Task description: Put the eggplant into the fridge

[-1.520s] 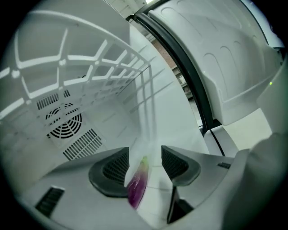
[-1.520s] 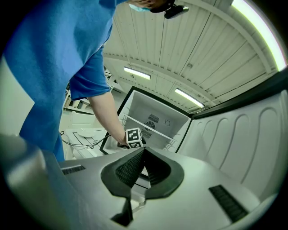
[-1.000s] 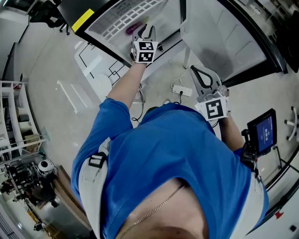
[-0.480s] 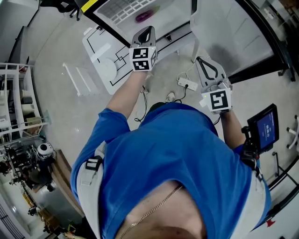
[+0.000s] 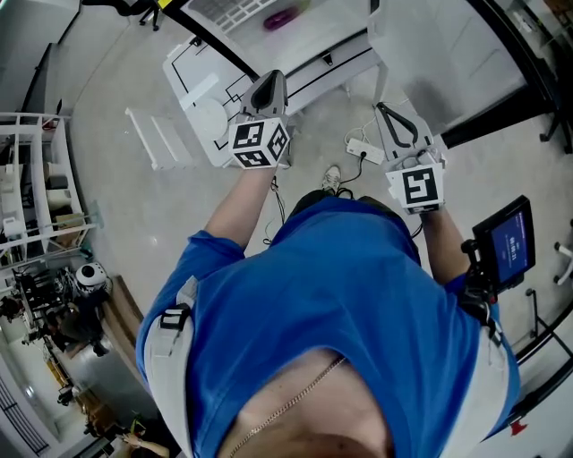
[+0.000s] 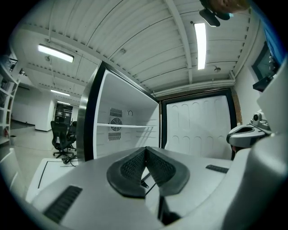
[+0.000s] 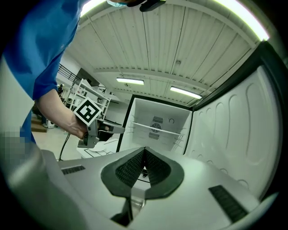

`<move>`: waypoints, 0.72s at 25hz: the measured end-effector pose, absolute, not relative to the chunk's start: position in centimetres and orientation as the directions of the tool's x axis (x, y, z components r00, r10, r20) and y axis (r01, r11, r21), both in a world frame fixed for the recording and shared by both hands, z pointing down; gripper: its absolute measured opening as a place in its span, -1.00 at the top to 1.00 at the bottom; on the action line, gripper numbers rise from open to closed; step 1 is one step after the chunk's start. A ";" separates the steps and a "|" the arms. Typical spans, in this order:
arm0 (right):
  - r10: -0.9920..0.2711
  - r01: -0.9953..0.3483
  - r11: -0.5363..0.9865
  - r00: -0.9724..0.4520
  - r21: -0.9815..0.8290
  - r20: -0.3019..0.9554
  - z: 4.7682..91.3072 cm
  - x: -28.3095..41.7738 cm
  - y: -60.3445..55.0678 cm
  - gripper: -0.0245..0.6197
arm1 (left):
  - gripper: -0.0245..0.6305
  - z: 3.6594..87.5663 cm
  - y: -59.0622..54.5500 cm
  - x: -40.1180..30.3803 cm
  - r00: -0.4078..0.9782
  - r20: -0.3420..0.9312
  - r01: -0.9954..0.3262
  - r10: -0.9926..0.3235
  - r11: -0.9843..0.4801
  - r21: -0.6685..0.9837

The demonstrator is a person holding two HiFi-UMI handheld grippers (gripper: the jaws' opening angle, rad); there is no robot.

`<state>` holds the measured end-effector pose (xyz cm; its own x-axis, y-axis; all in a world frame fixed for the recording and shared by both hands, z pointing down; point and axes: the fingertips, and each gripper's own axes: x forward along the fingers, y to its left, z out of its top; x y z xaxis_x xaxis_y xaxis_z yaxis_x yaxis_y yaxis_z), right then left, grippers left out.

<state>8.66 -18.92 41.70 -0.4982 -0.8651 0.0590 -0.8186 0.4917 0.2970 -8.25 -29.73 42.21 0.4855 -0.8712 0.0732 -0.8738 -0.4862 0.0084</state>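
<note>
The purple eggplant (image 5: pixel 285 18) lies on the white wire shelf inside the open fridge (image 5: pixel 240 11) at the top of the head view. My left gripper (image 5: pixel 269 80) is outside the fridge, well back from the eggplant, its jaws shut and empty (image 6: pixel 145 150). My right gripper (image 5: pixel 388 109) hovers in front of the open fridge door (image 5: pixel 448 63), also shut with nothing in it (image 7: pixel 144 152). The right gripper view shows the left gripper (image 7: pixel 112 128) beside the fridge interior (image 7: pixel 157 119). In both gripper views the eggplant is hidden.
A white power strip (image 5: pixel 364 150) with cables lies on the floor below the fridge. A white marked board (image 5: pixel 201 98) lies at the left of it. A shelving rack (image 5: pixel 36 206) stands far left, a small screen (image 5: pixel 506 250) at right. Office chairs (image 6: pixel 63 137) stand beyond.
My left gripper has drawn back out of the fridge toward the person and its jaws have shut empty, while the eggplant stays on the shelf. The right gripper has shifted only slightly.
</note>
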 end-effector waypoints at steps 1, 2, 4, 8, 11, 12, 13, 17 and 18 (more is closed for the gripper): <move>-0.864 -0.818 0.493 -0.500 0.296 0.057 41.8 8.7 -18.8 0.91 | 0.90 42.4 -29.2 -8.2 0.483 0.072 -0.875 -0.872 -0.483 0.018; -0.863 -0.818 0.494 -0.502 0.294 0.055 41.9 8.7 -18.6 0.91 | 0.90 42.5 -28.6 -8.2 0.482 0.073 -0.876 -0.873 -0.482 0.026; -0.862 -0.819 0.497 -0.504 0.286 0.052 42.1 8.8 -18.3 0.91 | 0.90 42.7 -27.6 -8.3 0.483 0.075 -0.876 -0.872 -0.481 0.038; -0.871 -0.840 0.486 -0.486 0.241 0.063 42.6 9.4 -18.0 0.91 | 0.90 42.8 -26.2 -8.1 0.489 0.072 -0.872 -0.869 -0.486 0.053; -0.878 -0.848 0.474 -0.474 0.235 0.062 42.7 10.0 -17.9 0.91 | 0.90 42.8 -25.5 -7.8 0.493 0.067 -0.870 -0.867 -0.490 0.059; -0.882 -0.853 0.469 -0.467 0.228 0.069 42.9 10.2 -17.9 0.91 | 0.90 42.9 -25.4 -7.7 0.494 0.067 -0.869 -0.867 -0.491 0.061; -0.885 -0.857 0.465 -0.460 0.222 0.076 43.0 10.4 -17.9 0.91 | 0.90 43.1 -25.4 -7.6 0.495 0.066 -0.869 -0.866 -0.491 0.063; -0.891 -0.863 0.452 -0.447 0.226 0.077 43.4 11.0 -17.9 0.91 | 0.90 43.7 -25.3 -7.2 0.498 0.067 -0.867 -0.865 -0.494 0.069; -0.893 -0.863 0.449 -0.444 0.229 0.077 43.6 11.3 -17.9 0.91 | 0.90 43.9 -25.3 -7.0 0.500 0.068 -0.866 -0.863 -0.496 0.069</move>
<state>11.26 -17.92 43.60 -0.4439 -0.8927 0.0774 -0.8634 0.4492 0.2294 -7.05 -25.29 43.87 0.5000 -0.8633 0.0682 -0.8656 -0.4959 0.0688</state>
